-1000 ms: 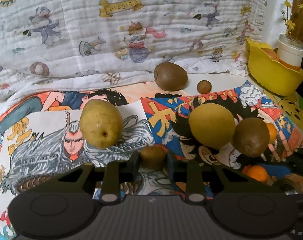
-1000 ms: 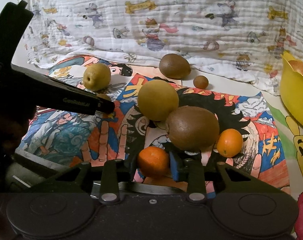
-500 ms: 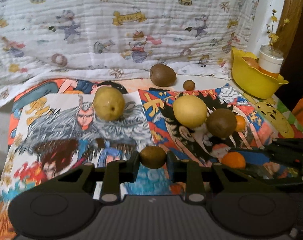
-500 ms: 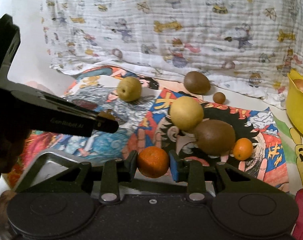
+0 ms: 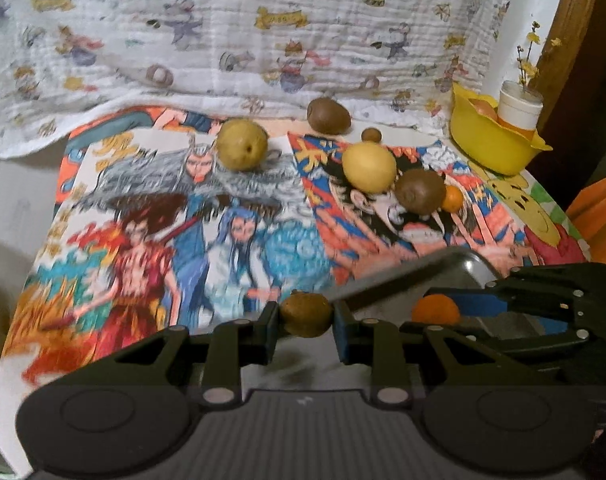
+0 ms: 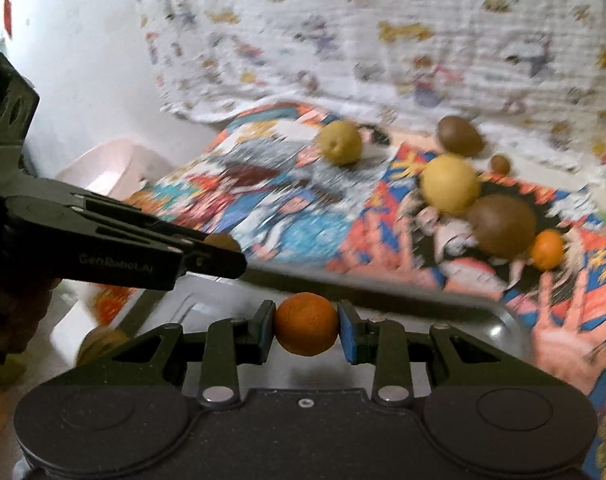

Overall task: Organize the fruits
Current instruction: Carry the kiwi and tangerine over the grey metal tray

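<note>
Both tools are clamped on fruit: the left tool (image 5: 306, 317) pinches a small brown kiwi (image 5: 306, 315) between its pads, and the right tool (image 6: 306, 330) grips a small orange (image 6: 306, 329). Each hangs over the corner of a metal tray (image 6: 499, 330), whose near part is cut off behind the tool bodies; its contents cannot be made out. The right wrist view is heavily blurred, so the prints and fruit there read only as shapes.

Behind everything hangs a white cartoon-print blanket (image 5: 263, 32). Below it the worktop (image 5: 19, 184) carries bright anime posters (image 5: 163, 220). A yellow bowl (image 5: 491, 148) stands at the far right, with a white cup (image 5: 519, 108) at its rim partly hiding what lies inside. On the posters sit a green pear (image 5: 242, 144), a yellow pear (image 5: 369, 167) touching a round kiwi (image 5: 420, 191), a second orange (image 5: 453, 199) half hidden behind that kiwi, a large kiwi (image 5: 328, 116) by the blanket, and a tiny brown fruit (image 5: 371, 135) just beside it.

Seen from the right, the left tool reaches in from the left edge, angled downward; a dark hand behind it is barely visible.
</note>
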A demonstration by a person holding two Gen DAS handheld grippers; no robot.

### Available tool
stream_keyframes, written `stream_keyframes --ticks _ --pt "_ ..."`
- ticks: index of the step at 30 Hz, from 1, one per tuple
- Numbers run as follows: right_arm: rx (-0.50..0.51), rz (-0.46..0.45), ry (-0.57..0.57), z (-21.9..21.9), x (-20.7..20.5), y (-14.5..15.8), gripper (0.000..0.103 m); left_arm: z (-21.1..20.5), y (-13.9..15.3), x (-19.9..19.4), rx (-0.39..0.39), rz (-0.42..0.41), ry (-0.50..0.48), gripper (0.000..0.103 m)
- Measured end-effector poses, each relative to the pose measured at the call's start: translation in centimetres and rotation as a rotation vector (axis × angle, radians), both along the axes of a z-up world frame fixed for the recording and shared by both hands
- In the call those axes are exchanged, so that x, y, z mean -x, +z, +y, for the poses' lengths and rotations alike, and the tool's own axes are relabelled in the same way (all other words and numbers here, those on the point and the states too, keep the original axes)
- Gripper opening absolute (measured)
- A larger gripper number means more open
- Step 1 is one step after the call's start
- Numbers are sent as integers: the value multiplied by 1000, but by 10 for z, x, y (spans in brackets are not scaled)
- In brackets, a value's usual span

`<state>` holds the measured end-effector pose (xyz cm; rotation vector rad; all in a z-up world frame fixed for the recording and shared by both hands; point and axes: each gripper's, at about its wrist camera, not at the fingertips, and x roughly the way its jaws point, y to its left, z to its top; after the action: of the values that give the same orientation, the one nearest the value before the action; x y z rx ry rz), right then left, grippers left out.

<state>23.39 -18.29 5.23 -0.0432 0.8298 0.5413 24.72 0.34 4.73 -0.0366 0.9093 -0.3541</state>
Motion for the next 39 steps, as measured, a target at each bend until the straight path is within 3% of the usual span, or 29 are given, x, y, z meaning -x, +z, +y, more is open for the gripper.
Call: stream_keyframes --ticks 10,32,35,39 --pt "12 77 52 15 20 -13 35 13 -12 26 -22 68 9 31" --pt "40 91 51 22 19 -19 36 18 -21 28 -35 123 11 32" --pt "31 90 49 21 18 -17 41 21 -20 29 -20 128 22 39" --pt "23 64 43 16 22 -11 54 28 -16 31 8 126 46 50"
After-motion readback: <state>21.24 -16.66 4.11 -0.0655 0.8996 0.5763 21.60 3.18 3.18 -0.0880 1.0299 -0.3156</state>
